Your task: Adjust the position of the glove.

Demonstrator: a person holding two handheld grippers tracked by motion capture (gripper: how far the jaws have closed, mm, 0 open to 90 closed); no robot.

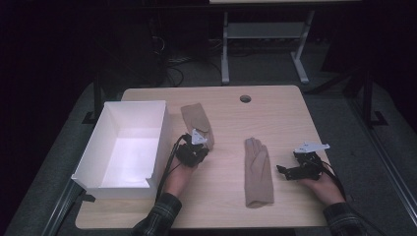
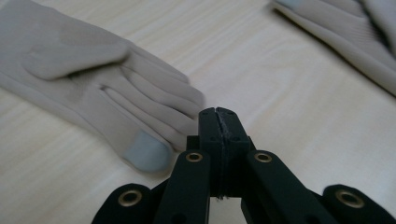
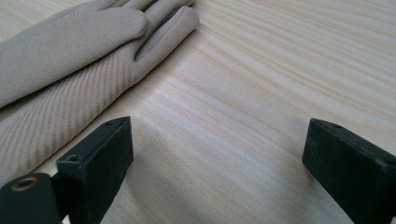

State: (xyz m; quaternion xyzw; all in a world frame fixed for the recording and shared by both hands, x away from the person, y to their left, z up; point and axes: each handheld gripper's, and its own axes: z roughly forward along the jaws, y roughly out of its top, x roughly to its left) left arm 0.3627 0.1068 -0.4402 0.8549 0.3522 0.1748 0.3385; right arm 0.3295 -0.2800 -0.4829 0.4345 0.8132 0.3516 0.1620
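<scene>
On the tabletop [image 1: 216, 206], we held our left gripper [image 2: 218, 114], fingers pressed together on nothing, beside one beige glove [image 2: 88, 88]. Our right gripper [image 3: 217, 154], fingers spread, rested near the second glove [image 3: 70, 60].

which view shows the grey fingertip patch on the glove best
The left gripper view: the grey fingertip patch on the near glove sits close and large, just left of the shut tongs. The high view shows that glove too small to make out the patch. The right gripper view shows the other glove.
</scene>
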